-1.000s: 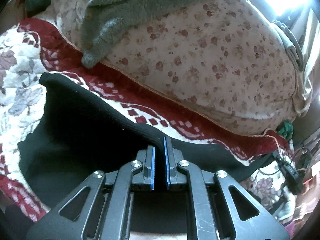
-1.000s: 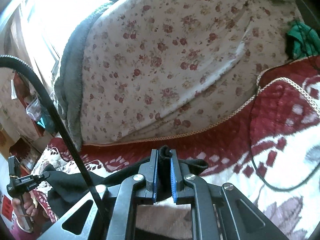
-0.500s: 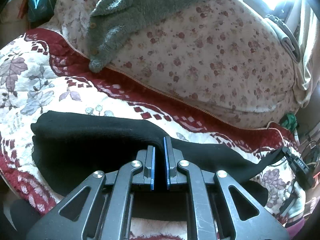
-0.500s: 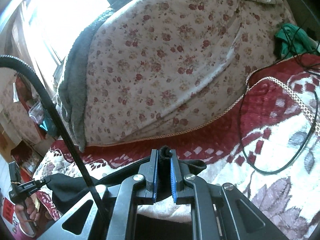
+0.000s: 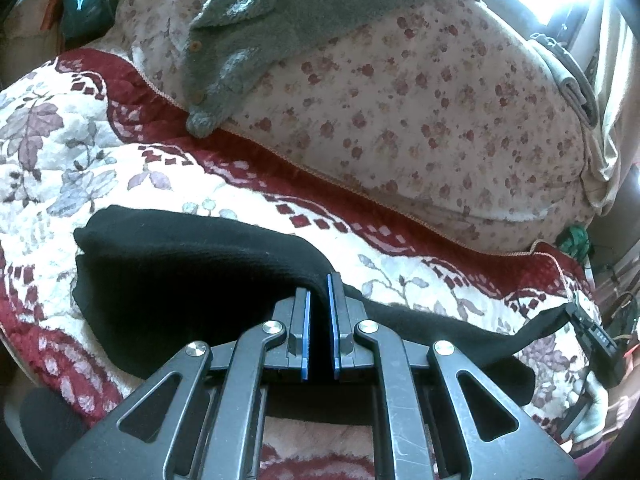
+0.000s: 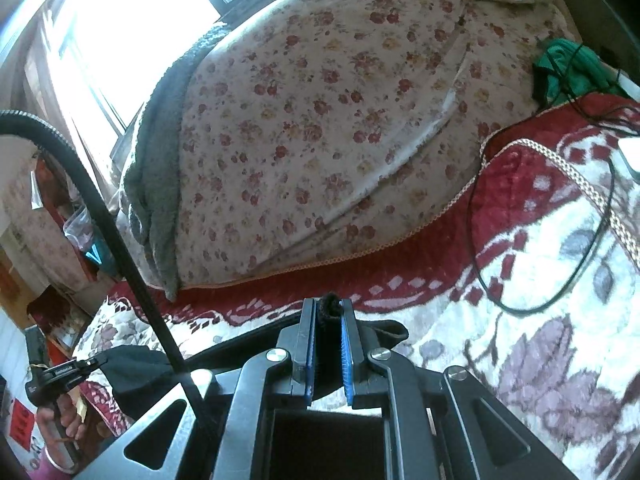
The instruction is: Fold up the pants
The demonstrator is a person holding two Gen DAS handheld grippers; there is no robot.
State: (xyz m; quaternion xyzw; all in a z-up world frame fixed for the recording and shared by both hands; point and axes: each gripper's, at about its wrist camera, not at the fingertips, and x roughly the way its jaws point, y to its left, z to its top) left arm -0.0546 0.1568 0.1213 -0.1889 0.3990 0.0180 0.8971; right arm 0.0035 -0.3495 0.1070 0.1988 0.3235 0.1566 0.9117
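Note:
The black pants (image 5: 180,280) lie stretched across a red and white floral blanket (image 5: 100,168). My left gripper (image 5: 319,286) is shut on the pants' upper edge, with cloth bunched to its left. My right gripper (image 6: 329,306) is shut on the other end of the pants (image 6: 329,308), a black fold poking up between its pads. In the left wrist view the right gripper (image 5: 592,332) shows at the far right, holding the stretched cloth. In the right wrist view the left gripper (image 6: 60,376) shows at the lower left with the pants (image 6: 136,372).
A big floral quilt bundle (image 5: 420,120) with a grey knitted garment (image 5: 248,40) on it lies behind the blanket. A black cable (image 6: 540,280) loops on the blanket at right, near a green cloth (image 6: 568,68). A black hose (image 6: 120,240) crosses the right wrist view.
Both grippers have moved back toward the near edge with the pants. The bunched black cloth at left has dropped onto the blanket and flattened. More blanket shows beyond the pants.

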